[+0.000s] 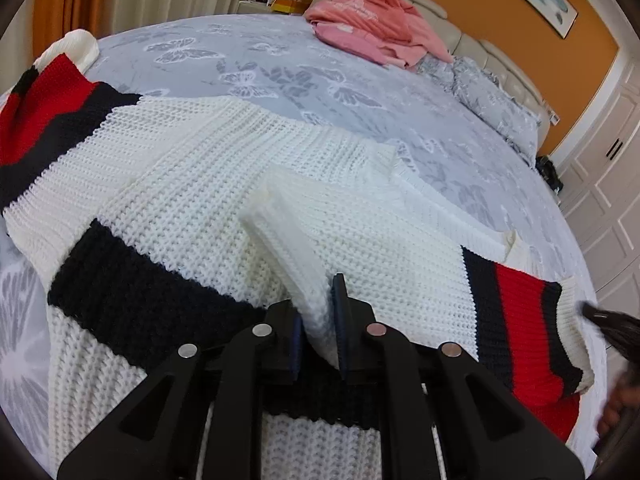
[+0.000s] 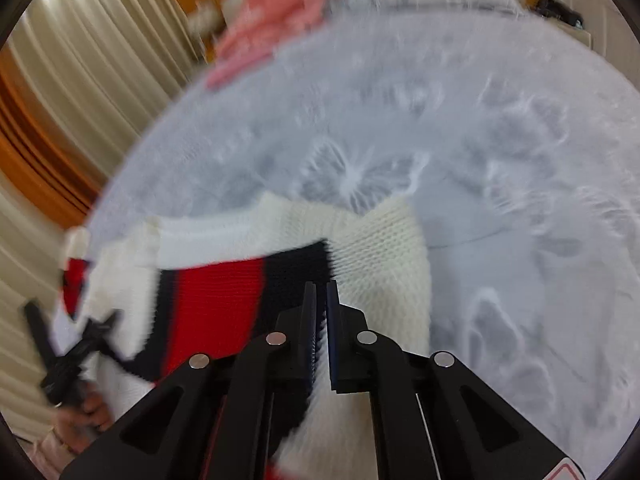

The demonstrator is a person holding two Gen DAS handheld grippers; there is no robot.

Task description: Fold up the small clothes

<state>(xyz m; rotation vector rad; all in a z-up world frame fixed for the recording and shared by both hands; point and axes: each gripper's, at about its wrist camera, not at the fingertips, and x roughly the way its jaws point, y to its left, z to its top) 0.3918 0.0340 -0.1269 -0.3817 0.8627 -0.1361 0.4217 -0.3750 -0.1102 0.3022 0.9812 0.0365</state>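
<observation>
My left gripper (image 1: pixel 318 312) pinches a white fold of the knit sweater (image 1: pixel 192 184). My right gripper (image 2: pixel 320 304) is closed, nothing visibly between pads, over its striped sleeve (image 2: pixel 216 296). Sweater sprawls on bed (image 1: pixel 304 84); pink clothes (image 1: pixel 372 24) beyond.

Right tongs (image 2: pixel 321 286) closed over sweater (image 2: pixel 372 256).

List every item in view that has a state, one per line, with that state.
White knit sweater with navy and red stripes: spread on the bed, partly folded, one sleeve laid over the body.
Left gripper: shut on a fold of the white knit.
Right gripper: shut, white knit between its fingers.
Pink garment: crumpled in a heap by the headboard.
Grey butterfly-print bedspread: laid flat.
</observation>
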